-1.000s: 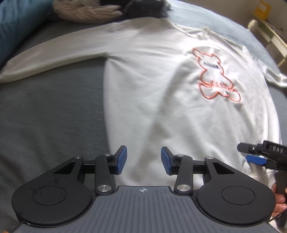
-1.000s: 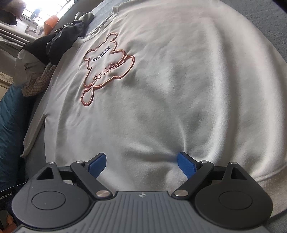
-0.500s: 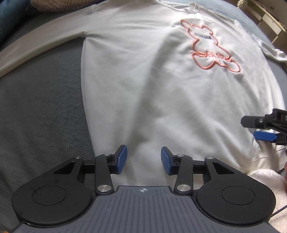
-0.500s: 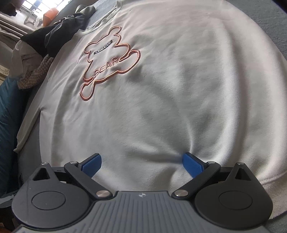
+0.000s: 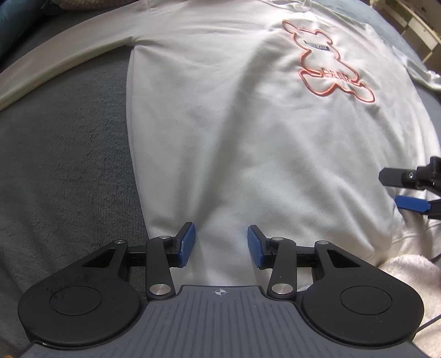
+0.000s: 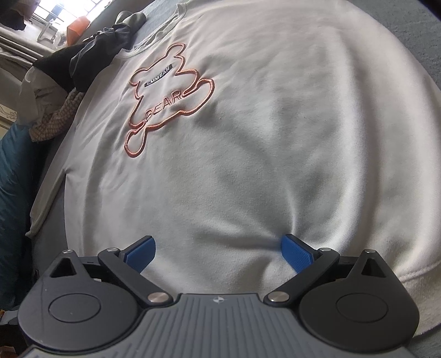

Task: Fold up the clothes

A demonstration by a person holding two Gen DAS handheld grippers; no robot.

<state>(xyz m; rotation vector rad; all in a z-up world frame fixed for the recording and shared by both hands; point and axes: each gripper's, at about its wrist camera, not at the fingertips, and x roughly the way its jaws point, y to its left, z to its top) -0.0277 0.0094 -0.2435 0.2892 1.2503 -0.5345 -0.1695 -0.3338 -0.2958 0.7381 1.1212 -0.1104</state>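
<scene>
A white sweatshirt with an orange bear outline lies flat, front up, on a grey bed cover. It also fills the right wrist view. My left gripper is open over the shirt's lower left part, near the hem and side edge. My right gripper is open wide, pads pressing on the fabric near the lower right hem; it also shows at the right edge of the left wrist view. One sleeve stretches out to the left.
A pile of dark and knitted clothes lies beyond the collar. A teal cushion is at the left. A fluffy white cloth lies by the hem at the right. Wooden furniture stands past the bed.
Both grippers have moved toward the shirt's lower hem. The left one has come lower and closer to the fabric. The right gripper's jaws have opened a little wider.
</scene>
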